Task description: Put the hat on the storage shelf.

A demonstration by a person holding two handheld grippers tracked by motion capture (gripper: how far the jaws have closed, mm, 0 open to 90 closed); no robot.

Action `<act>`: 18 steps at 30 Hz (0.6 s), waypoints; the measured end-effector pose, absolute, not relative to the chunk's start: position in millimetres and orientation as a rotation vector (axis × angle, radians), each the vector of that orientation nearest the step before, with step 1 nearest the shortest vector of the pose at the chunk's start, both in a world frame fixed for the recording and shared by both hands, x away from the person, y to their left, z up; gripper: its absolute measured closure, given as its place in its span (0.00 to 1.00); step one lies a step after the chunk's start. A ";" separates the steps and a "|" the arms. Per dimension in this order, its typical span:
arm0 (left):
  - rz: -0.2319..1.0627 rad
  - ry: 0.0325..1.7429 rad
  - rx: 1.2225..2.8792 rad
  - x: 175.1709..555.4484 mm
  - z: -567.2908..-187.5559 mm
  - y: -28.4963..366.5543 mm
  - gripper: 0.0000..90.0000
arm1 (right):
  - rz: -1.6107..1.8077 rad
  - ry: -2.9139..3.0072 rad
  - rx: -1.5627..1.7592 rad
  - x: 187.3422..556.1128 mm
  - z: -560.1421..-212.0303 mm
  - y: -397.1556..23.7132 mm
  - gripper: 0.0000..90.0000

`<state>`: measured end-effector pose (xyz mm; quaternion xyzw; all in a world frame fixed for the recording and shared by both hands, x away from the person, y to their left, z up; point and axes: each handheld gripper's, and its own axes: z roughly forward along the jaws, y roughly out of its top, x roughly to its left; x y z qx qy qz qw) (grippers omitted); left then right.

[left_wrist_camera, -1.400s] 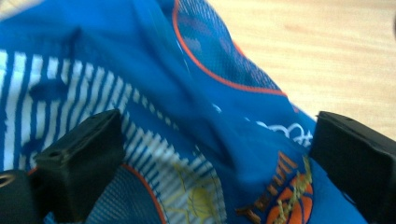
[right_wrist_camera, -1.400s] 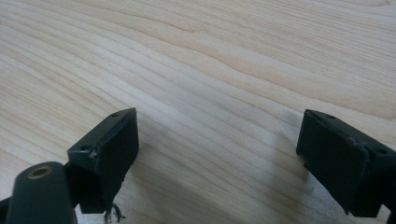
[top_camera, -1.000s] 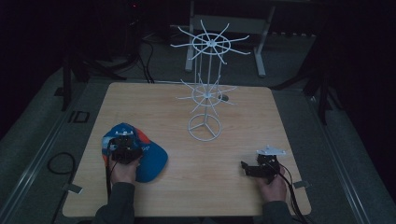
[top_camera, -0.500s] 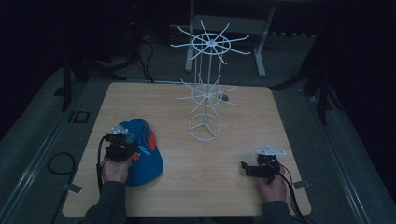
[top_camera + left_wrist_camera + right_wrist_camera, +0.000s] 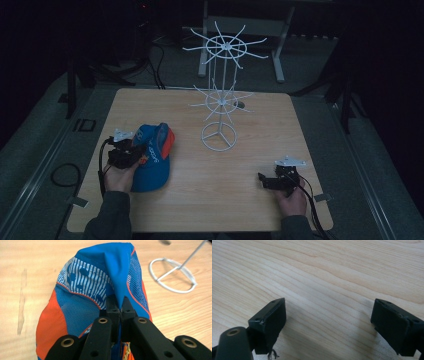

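Clearly the blue and orange cap hangs from a thin pinch: the left gripper has its fingers shut on one fold of crown fabric, over the counter's left side. That fold could slip free, dropping the cap. The white wire rack stands near, its spokes liable to snag mesh. The right gripper rests well apart, fingers wide and empty.
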<state>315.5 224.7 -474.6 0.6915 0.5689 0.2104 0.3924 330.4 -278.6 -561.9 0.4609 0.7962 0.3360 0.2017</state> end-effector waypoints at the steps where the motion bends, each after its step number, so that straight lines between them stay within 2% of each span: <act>1: 0.542 1.431 1.750 315.2 -472.2 224.7 1.00 | 0.938 2.224 1.287 330.4 -561.9 -278.7 0.14; 18: 0.571 1.327 1.674 319.8 -437.7 233.9 1.00 | 0.939 2.223 1.290 330.4 -561.9 -278.5 0.14</act>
